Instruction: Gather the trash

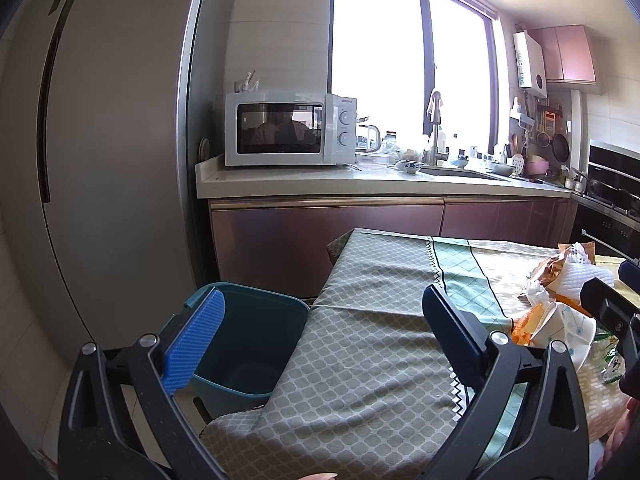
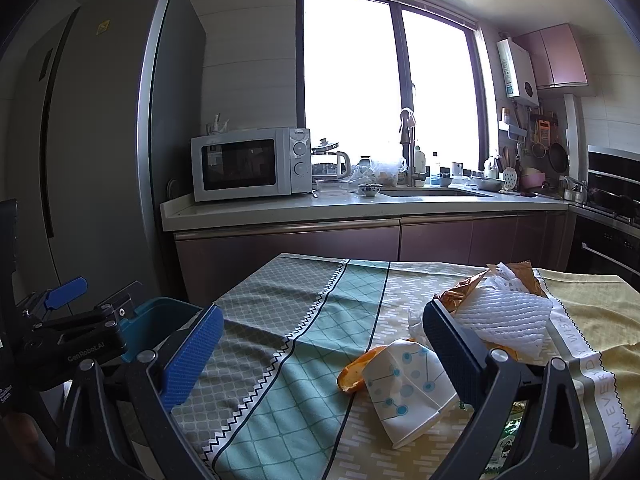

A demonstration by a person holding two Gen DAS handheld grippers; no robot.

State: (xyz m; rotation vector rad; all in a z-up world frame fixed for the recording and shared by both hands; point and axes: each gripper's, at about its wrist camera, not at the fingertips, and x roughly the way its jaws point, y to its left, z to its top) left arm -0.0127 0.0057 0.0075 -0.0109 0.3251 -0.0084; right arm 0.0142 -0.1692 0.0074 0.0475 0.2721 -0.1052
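A teal trash bin (image 1: 256,344) stands on the floor at the table's left edge; its rim shows in the right wrist view (image 2: 160,312). Trash lies on the tablecloth: a crushed white paper cup with blue dots (image 2: 408,392), an orange peel (image 2: 352,372), white foam netting (image 2: 508,316) and a brown wrapper (image 2: 464,292). The same pile shows at the right of the left wrist view (image 1: 560,300). My left gripper (image 1: 320,320) is open and empty, over the table edge beside the bin. My right gripper (image 2: 320,340) is open and empty, just short of the cup.
A patterned cloth covers the table (image 2: 280,360). Beyond it run a counter (image 2: 360,204) with a microwave (image 2: 252,164), a kettle and a sink, and a tall fridge (image 1: 100,140) at left. An oven (image 2: 612,220) stands at right.
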